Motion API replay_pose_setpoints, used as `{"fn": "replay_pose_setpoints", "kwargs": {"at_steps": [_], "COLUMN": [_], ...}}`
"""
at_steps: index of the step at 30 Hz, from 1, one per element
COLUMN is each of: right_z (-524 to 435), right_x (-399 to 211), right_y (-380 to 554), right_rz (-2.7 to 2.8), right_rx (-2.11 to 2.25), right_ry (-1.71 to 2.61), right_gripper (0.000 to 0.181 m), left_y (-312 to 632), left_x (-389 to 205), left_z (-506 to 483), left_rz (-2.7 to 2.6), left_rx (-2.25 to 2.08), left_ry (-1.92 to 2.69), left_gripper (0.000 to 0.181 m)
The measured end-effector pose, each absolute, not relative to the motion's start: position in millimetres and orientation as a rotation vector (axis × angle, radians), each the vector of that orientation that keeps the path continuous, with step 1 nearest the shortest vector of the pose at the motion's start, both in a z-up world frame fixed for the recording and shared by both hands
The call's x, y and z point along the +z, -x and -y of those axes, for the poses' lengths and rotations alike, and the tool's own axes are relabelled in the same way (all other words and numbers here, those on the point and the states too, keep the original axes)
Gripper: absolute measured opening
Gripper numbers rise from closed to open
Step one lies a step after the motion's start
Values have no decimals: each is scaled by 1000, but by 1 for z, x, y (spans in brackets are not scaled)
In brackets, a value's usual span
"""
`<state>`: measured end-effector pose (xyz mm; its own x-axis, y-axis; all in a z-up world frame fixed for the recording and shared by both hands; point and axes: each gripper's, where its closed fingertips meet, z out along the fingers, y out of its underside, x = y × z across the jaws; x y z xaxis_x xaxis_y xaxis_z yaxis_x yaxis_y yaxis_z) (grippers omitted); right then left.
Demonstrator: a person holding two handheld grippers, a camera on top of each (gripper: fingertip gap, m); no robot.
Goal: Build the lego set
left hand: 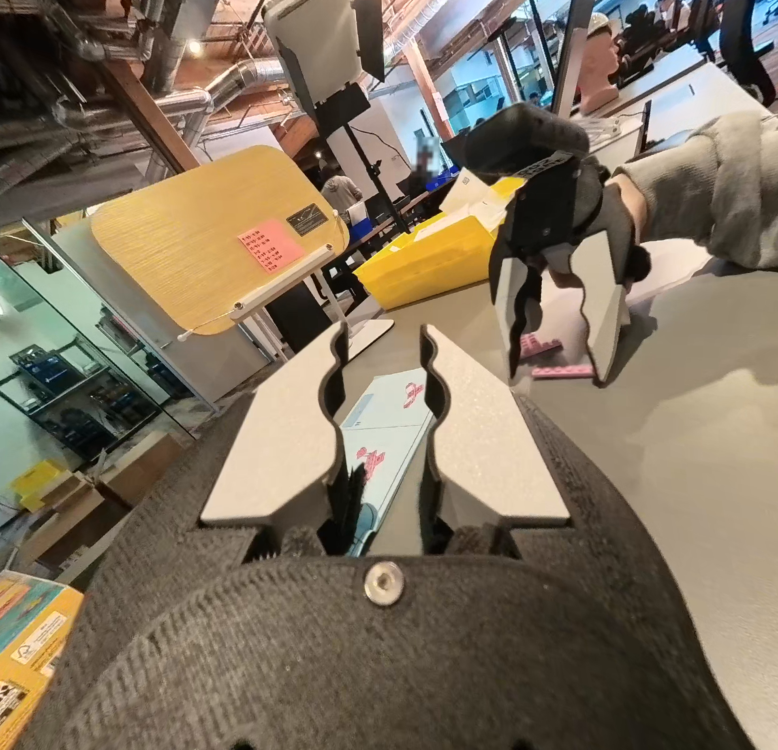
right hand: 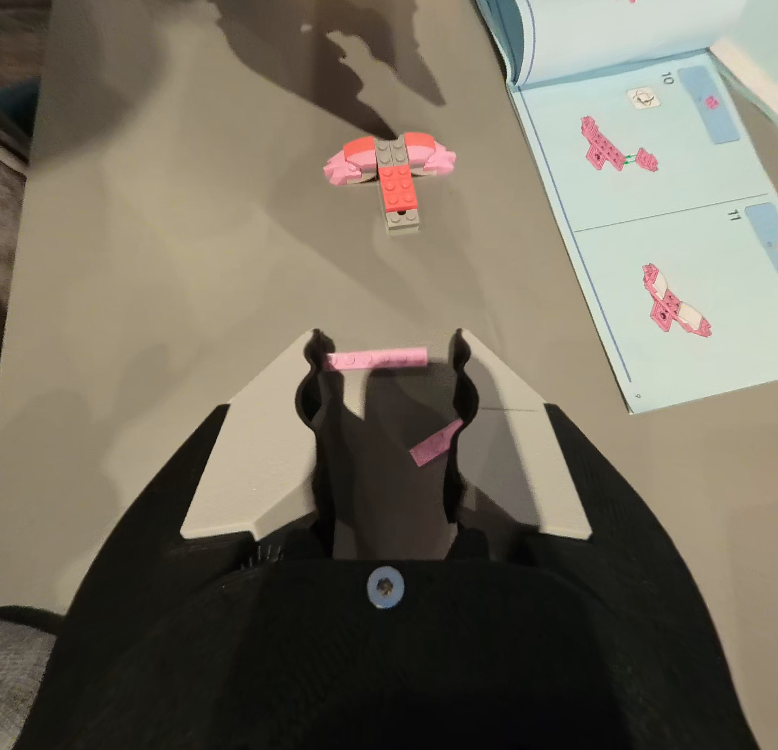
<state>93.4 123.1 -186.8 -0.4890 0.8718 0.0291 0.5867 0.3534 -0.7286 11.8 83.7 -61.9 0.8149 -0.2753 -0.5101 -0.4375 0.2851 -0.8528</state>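
My right gripper [right hand: 387, 342] is open and points down at the grey table [right hand: 168, 309]. A long pink plate [right hand: 377, 358] lies flat between its tips, touching neither finger as far as I can tell. A second, smaller pink plate [right hand: 435, 443] lies tilted close to the right finger. A partial build [right hand: 389, 170] of pink, red and grey bricks sits farther ahead. My left gripper [left hand: 385, 338] is open and empty above the open instruction booklet [left hand: 387, 427]. The left wrist view also shows the right gripper [left hand: 558, 376] over both pink plates [left hand: 564, 371].
The booklet [right hand: 631, 225] lies open at the right of the build. A yellow bin [left hand: 425, 258] with paper stands at the table's far edge. A wooden tilted stand [left hand: 210, 241] is off the table to the left. A yellow box [left hand: 29, 645] sits at lower left. The tips of one gripper are about 15 centimeters away from the tips of the other.
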Motion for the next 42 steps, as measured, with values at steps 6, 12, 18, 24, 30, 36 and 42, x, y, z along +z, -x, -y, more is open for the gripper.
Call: {"fn": "replay_pose_setpoints", "kwargs": {"at_steps": [6,12,18,24,30,36,42], "right_z": [-145,-171,-170,-181,-179,-177,-180], "right_x": [-166,-169,-179,-179,-179,-184,-187], "right_y": [-104,-123,-123,-127,-122,-128,-132], "right_rz": [2077,2033,2103,2081,2090,2131,2125], "right_rx": [975,1063,1177,1224,1248,1203,1144], "right_ry": [1324,1380,1392,1398,1384,1394,1388], "right_gripper": [73,65,48,39,44,31,18], "left_y": [-11,-5,-2,-3,-1,14,22], "left_x": [-62,-57,-57,-58,-57,-50,-50], "left_z": [-83,-84,-86,-86,-86,-86,-88], "left_rz": [-661,-619,-596,-596,-592,-550,-519], "left_rx": [130,97,87,81,87,122,114], "left_ry": [1300,1305,1314,1321,1317,1312,1325], "left_gripper": [33,33,33,33,33,33,33]}}
